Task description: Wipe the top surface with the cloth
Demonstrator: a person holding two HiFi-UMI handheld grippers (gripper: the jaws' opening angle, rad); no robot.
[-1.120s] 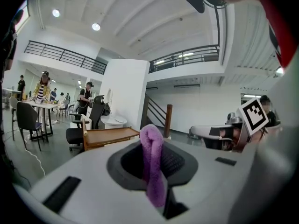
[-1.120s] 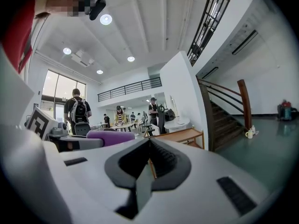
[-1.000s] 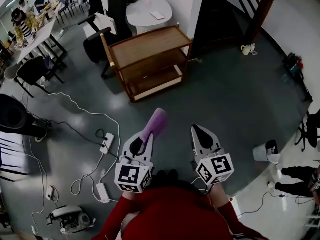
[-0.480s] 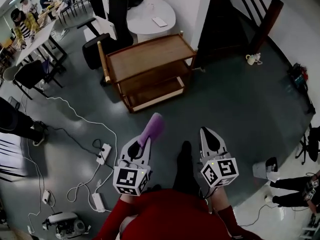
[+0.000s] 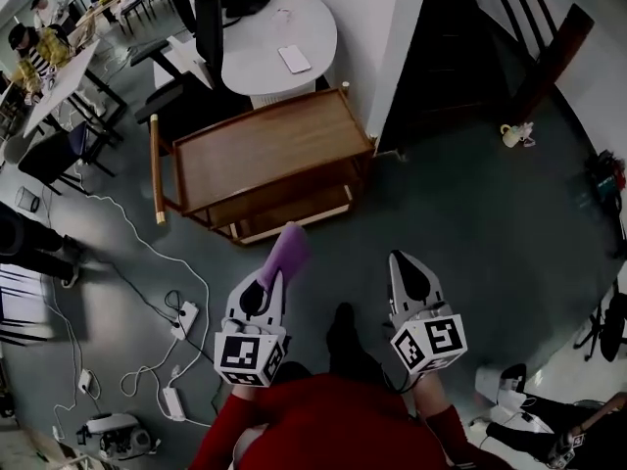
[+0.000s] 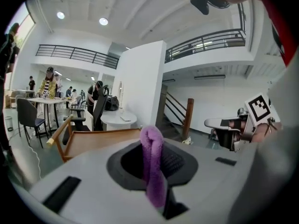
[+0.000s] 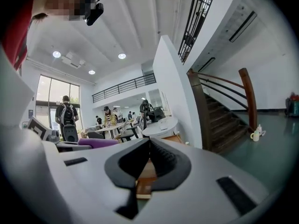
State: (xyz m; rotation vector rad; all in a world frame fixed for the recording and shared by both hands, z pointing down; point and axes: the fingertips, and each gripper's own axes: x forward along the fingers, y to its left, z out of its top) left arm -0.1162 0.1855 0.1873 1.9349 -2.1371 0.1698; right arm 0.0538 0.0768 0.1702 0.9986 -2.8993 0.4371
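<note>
Left claw: the left claw (image 5: 275, 278) is shut on the purple cloth (image 5: 285, 251). The cloth stands up between the jaws as a narrow folded roll, its free end pointing far, toward the cart.
Right claw: the right claw (image 5: 400, 259) has its jaws together with nothing between them. It hangs over the floor, to the right of the cloth.
Cloth's place: in the air over the floor, just short of the cart's near edge and not touching wood.
Surface to wipe: the cart top (image 5: 263, 145) is bare brown wood with a low rim. A handle (image 5: 155, 170) stands at its left end, and lower shelves show beneath it.
Stage: judged an approach; wiping is not yet begun.
Risk, contact: the cloth is pinched as a thin roll, so only a narrow strip would likely meet the wood. The hard jaw tips could scrape if the claw goes down too steeply.
Risk, cart: a sideways push may shift the cart, and the free right claw could brace it.
Risk, footing: cables (image 5: 147, 262) and a power strip (image 5: 182, 313) lie on the floor to the near left, a possible snag.
</note>
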